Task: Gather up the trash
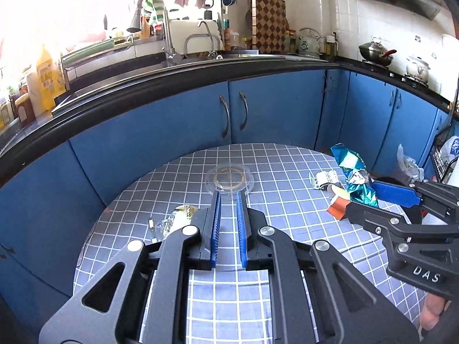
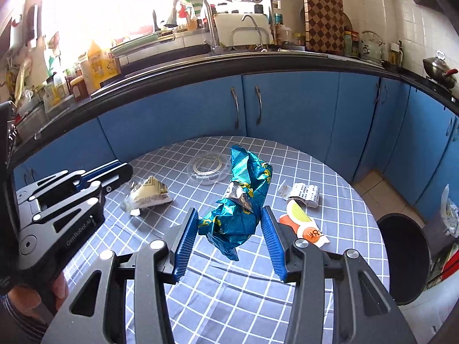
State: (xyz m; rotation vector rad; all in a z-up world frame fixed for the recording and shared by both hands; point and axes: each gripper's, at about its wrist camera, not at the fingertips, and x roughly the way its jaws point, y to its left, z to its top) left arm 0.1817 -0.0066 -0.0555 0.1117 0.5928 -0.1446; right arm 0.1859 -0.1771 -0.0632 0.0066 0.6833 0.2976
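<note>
- Table [image 2: 330, 172] with the grid cloth still carried most of the trash; I'd judge the job as barely begun, one piece in hand and none that I could see binned.
- Black bin [image 2: 401, 258] stood off the table edge, to the right of my right fingers and below them. Its inside was too dark to tell whether anything was in it.
- My right gripper [image 2: 229, 235] held the crumpled teal snack bag [image 2: 243, 200] between both pads, lifted clear of the cloth, its shadow lying under it. That was the piece due for the bin next, by my reckoning.
- My left gripper [image 1: 229, 223] was closed down narrow with nothing between the pads, just cloth visible through the gap.
- Clear round lid [image 1: 229, 179] lay flat just past my left fingertips, untouched.
- Cream wrapper [image 1: 179, 218] sat just left of my left fingers, on the cloth.
- Orange-and-white packet [image 2: 304, 223] lay right beside my right-hand finger, partly behind it.
- White printed slip [image 2: 301, 193] lay just beyond that packet, further from my fingers.
- Remaining, as I read it: four loose pieces plus dropping the bag.
</note>
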